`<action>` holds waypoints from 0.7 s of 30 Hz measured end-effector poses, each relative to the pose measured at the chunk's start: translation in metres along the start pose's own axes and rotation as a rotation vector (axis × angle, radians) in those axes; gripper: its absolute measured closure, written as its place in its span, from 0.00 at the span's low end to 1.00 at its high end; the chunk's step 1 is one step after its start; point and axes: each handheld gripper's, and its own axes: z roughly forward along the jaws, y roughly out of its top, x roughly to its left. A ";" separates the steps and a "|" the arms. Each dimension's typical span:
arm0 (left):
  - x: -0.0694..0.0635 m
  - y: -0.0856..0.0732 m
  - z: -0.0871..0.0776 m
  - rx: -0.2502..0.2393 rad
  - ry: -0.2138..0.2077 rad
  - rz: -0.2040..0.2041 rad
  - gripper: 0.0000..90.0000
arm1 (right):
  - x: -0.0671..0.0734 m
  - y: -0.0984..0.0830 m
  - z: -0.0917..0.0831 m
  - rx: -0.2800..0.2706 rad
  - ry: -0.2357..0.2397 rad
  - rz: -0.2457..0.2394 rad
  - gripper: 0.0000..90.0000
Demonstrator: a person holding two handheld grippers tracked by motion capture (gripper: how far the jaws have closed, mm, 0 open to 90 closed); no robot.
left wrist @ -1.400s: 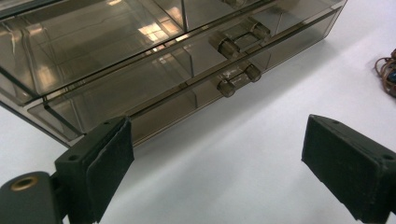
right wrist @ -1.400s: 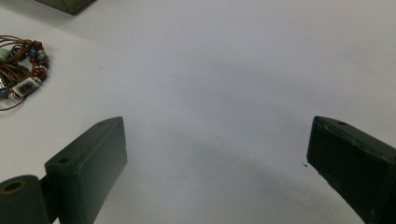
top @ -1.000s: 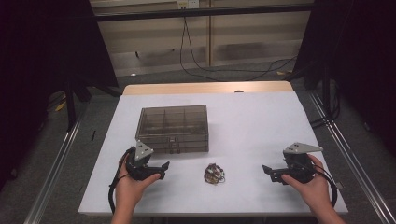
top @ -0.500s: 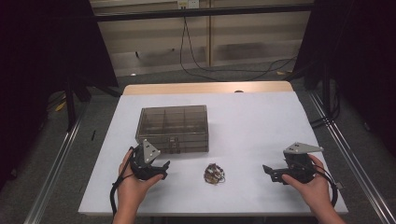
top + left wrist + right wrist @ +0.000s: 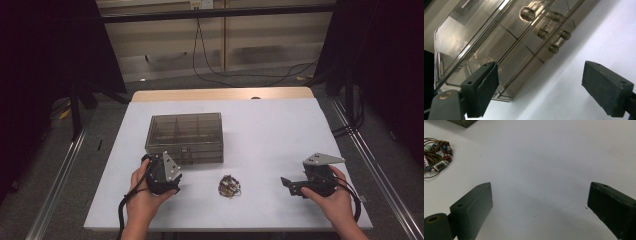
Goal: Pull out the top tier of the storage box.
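Two grippers on a white table (image 5: pixel 280 130), both empty with jaws spread wide. Left gripper (image 5: pixel 167 187) sits near-left, right in front of the smoky translucent plastic compartment box (image 5: pixel 185 136), close to its near wall, but I can't tell if it touches. In the left gripper view the left gripper (image 5: pixel 541 82) looks along the box (image 5: pixel 486 42) at a tilt, so the hand is rolled; one pad overlaps the box's near corner in the picture, the other is over bare table. Small round knobs or latch pegs (image 5: pixel 549 33) show on the box's front, lid looks shut. Judgement: the left is lined up to grab or steady the box, probably to open the lid, hence wide jaws and close approach.

Right gripper (image 5: pixel 292 186) rests near-right, well apart from the box, jaws pointing left toward the small coiled bead bracelet on brown cord (image 5: pixel 229 186). That bracelet lies on the table between the two grippers, just near of the box's right front corner, not touching it. In the right gripper view the right gripper (image 5: pixel 540 205) has only bare table between its pads; the bracelet (image 5: pixel 436 155) is off at far left, so not yet aligned. Judgement: the right waits low and open to pick the bracelet once the box is open; it likely goes into a compartment. Loose cord could snag or slip on pickup.
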 end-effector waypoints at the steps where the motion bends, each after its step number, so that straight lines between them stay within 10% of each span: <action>1: 0.000 0.000 0.000 0.000 0.000 0.000 0.16 | 0.000 0.000 0.000 0.000 -0.001 0.001 0.06; 13: -0.009 0.008 0.001 0.083 0.032 0.190 0.21 | 0.001 0.000 0.000 -0.001 -0.002 0.000 0.07; 21: -0.012 0.012 0.000 0.079 0.059 0.234 0.26 | 0.001 0.000 0.000 -0.003 -0.002 -0.005 0.07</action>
